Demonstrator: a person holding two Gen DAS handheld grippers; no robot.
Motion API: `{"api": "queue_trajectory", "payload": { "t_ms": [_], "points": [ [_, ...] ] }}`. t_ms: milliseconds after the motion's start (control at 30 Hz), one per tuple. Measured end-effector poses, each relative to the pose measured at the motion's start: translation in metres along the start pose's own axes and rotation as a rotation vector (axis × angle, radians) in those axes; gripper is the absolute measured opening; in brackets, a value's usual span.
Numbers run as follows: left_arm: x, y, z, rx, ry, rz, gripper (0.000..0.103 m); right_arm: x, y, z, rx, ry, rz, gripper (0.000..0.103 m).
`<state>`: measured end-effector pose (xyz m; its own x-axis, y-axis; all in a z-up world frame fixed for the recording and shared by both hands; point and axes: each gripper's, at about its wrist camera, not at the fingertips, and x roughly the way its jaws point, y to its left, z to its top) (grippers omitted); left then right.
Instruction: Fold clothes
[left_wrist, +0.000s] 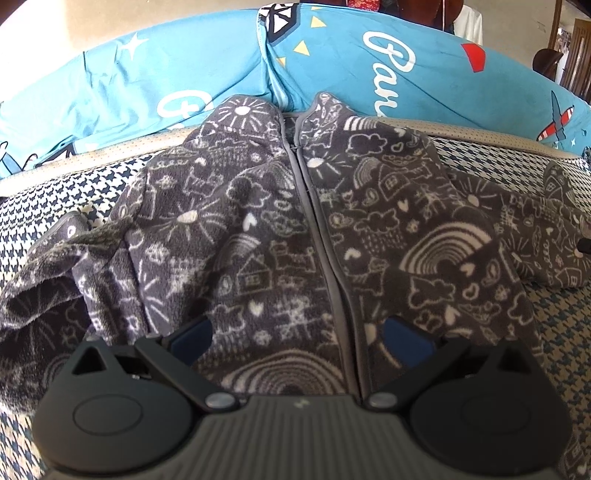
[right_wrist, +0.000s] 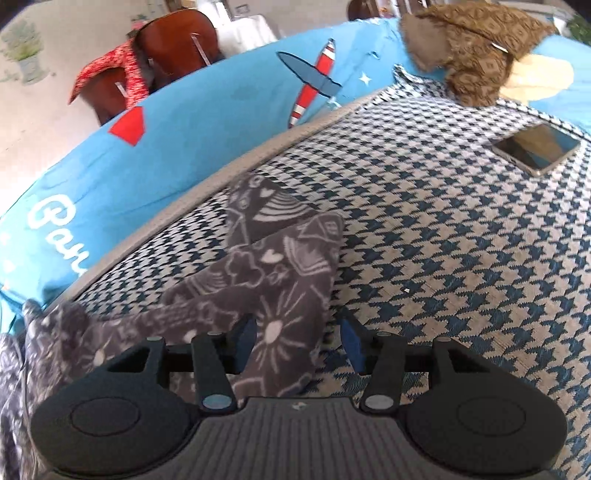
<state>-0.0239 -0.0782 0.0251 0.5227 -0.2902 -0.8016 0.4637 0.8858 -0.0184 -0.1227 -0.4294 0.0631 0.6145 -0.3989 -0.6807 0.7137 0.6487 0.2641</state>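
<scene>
A dark grey fleece jacket (left_wrist: 280, 221) with white doodle prints lies front-up on a houndstooth cushion (left_wrist: 517, 155), its zip running down the middle. Its left sleeve (left_wrist: 55, 273) is bunched at the left; the right sleeve (left_wrist: 546, 236) stretches out to the right. My left gripper (left_wrist: 295, 334) is open above the jacket's lower front, a blue-padded finger on each side of the zip. In the right wrist view the right sleeve (right_wrist: 273, 280) lies across the cushion (right_wrist: 461, 258). My right gripper (right_wrist: 299, 338) is open around the sleeve's near part, whose right edge lies between the fingers.
A blue printed bedcover (left_wrist: 166, 74) runs along the back of the cushion. A phone (right_wrist: 535, 147) lies on the cushion at the far right, near a brown patterned cloth (right_wrist: 476, 48). Brown chairs with a red cloth (right_wrist: 147, 66) stand behind.
</scene>
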Motion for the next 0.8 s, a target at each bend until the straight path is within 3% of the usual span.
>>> {"api": "queue_trajectory", "payload": {
  "t_ms": [167, 233, 300, 367, 467, 600, 800],
  "points": [
    [0.004, 0.003, 0.001, -0.017, 0.019, 0.002, 0.103, 0.005, 0.008, 0.001, -0.012, -0.022, 0.005, 0.05],
    [0.006, 0.004, 0.001, -0.022, 0.029, 0.0, 0.103, 0.007, 0.011, 0.002, -0.017, -0.031, 0.007, 0.042],
    [0.006, 0.005, 0.001, -0.028, 0.036, -0.005, 0.103, 0.009, 0.014, 0.003, -0.021, -0.04, 0.009, 0.024],
    [0.007, 0.006, 0.001, -0.032, 0.039, -0.009, 0.103, 0.012, 0.017, 0.003, -0.026, -0.048, 0.011, 0.014],
    [0.007, 0.005, 0.001, -0.033, 0.039, -0.009, 0.103, 0.015, 0.021, 0.004, -0.033, -0.062, 0.014, 0.012],
    [0.007, 0.004, 0.001, -0.028, 0.038, -0.013, 0.103, 0.006, 0.039, 0.002, -0.14, -0.122, 0.043, 0.011],
    [0.009, 0.004, 0.001, -0.03, 0.041, -0.012, 0.103, -0.014, 0.08, -0.013, -0.357, -0.172, 0.244, 0.01]
  ]
}}
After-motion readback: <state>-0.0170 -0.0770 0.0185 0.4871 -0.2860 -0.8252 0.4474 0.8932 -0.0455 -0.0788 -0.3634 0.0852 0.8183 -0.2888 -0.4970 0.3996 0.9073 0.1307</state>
